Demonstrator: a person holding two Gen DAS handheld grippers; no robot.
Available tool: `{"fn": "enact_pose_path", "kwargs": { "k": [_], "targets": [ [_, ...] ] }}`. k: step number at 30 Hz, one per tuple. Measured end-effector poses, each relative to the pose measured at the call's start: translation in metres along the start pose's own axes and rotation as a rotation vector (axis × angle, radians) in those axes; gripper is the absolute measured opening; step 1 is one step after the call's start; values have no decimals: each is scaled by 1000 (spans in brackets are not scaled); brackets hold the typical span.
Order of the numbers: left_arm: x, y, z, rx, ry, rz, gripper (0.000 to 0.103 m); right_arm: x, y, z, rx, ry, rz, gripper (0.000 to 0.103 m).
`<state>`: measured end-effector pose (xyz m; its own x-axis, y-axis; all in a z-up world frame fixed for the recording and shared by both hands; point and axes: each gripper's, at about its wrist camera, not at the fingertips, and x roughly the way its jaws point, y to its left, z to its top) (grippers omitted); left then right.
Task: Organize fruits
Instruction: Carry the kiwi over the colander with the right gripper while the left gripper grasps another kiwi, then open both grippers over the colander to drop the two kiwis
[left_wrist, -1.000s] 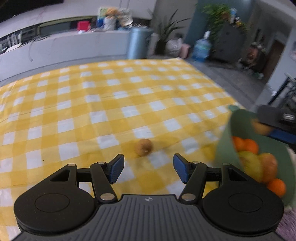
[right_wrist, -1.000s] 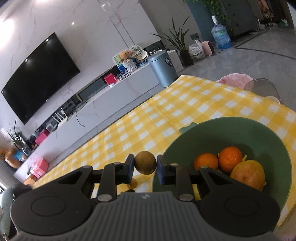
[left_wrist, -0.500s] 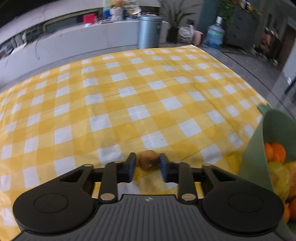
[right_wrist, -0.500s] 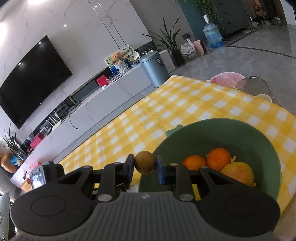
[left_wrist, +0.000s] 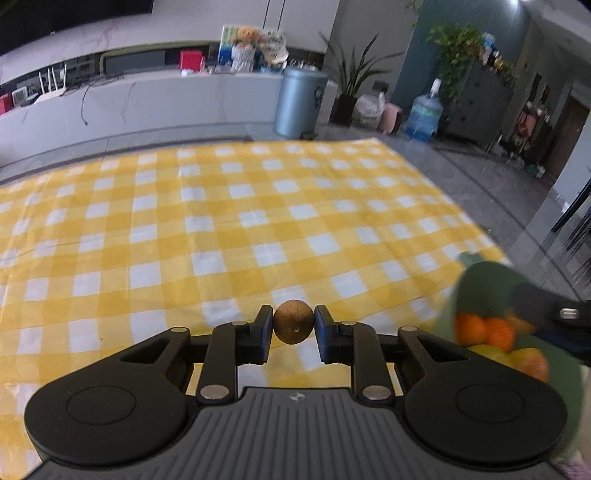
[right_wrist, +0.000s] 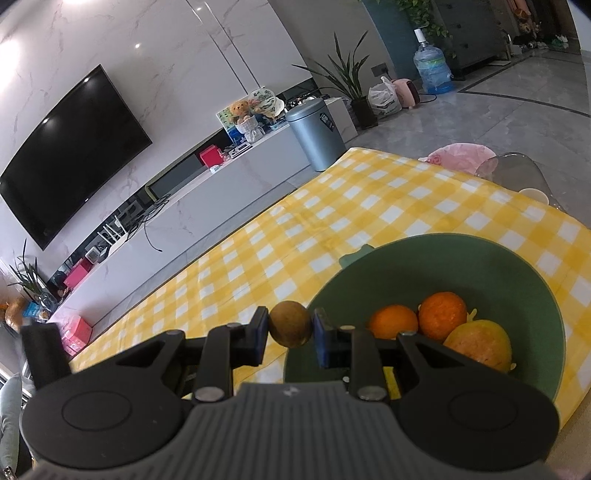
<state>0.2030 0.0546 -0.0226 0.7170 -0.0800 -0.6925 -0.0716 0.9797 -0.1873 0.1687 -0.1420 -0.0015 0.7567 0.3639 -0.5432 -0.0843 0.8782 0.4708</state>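
My left gripper (left_wrist: 293, 328) is shut on a small brown round fruit (left_wrist: 293, 322) and holds it above the yellow checked tablecloth (left_wrist: 221, 229). My right gripper (right_wrist: 290, 330) is shut on another small brown fruit (right_wrist: 290, 328) and holds it over the near-left rim of the green bowl (right_wrist: 480, 254). The bowl holds two oranges (right_wrist: 441, 315) and a yellow-red mango (right_wrist: 478, 345). In the left wrist view the bowl (left_wrist: 480, 284) is blurred at the right edge, partly covered by the dark body of the other gripper.
The table's far and right edges drop to a grey floor (left_wrist: 461, 173). A grey bin (left_wrist: 300, 101) and a low white cabinet (left_wrist: 147, 107) stand beyond the table. A pink cushion (right_wrist: 461, 155) and a clear chair back (right_wrist: 513, 171) are at the table's right side.
My left gripper closed on the brown fruit on the cloth and lifted it. My right gripper has kept its fruit and shifted slightly over the bowl's rim.
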Motion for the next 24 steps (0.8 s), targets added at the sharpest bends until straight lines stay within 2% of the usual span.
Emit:
{"fn": "enact_pose_path", "kwargs": {
  "k": [5, 9, 13, 15, 19, 24],
  "targets": [
    [-37, -22, 3, 27, -65, -48, 26, -9, -2, 3, -5, -19, 12, 22],
    [-60, -41, 0, 25, -94, -131, 26, -27, -15, 12, 8, -60, 10, 22],
    [-66, -58, -17, -21, -64, -289, 26, -47, -36, 21, 11, -87, -34, 22],
    [-65, -68, -25, -11, -49, -338, 26, -55, -51, 25, 36, -97, -52, 22],
    [-52, -94, -36, 56, -12, -356, 26, -62, -85, 30, 155, -84, -50, 22],
    [-37, -110, -42, 71, 37, -394, 26, -51, -107, 28, 230, -54, -92, 22]
  ]
}}
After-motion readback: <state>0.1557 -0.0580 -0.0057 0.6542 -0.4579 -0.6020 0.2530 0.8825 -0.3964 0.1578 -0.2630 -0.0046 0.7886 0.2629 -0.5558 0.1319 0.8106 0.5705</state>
